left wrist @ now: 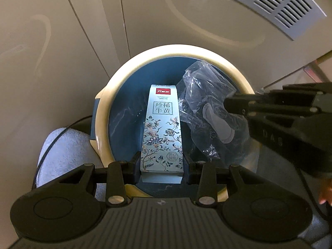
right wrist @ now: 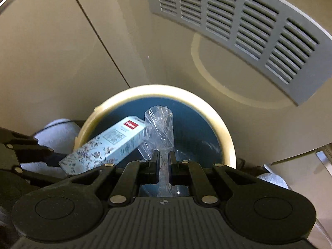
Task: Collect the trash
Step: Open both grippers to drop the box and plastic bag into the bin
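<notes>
A round bin with a blue inside and a cream rim [left wrist: 124,70] lies straight below both grippers. My left gripper [left wrist: 162,159] is shut on the lower end of a long pale blue box [left wrist: 161,128] with a flower print and a red label, and the box reaches down into the bin's mouth. From the right, my right gripper [left wrist: 234,105] holds a crumpled clear plastic wrapper [left wrist: 199,95] over the bin. In the right wrist view the right gripper [right wrist: 163,155] pinches the wrapper [right wrist: 159,122], with the box [right wrist: 108,145] and the left gripper [right wrist: 54,161] to its left above the bin rim [right wrist: 226,137].
Beige panels with dark seams surround the bin. A grey slatted vent grille [left wrist: 269,4] [right wrist: 249,31] lies beyond it at the upper right. White fluffy fabric [left wrist: 60,149] with a black cable across it sits left of the bin, and more fluffy fabric [right wrist: 271,178] lies on its right.
</notes>
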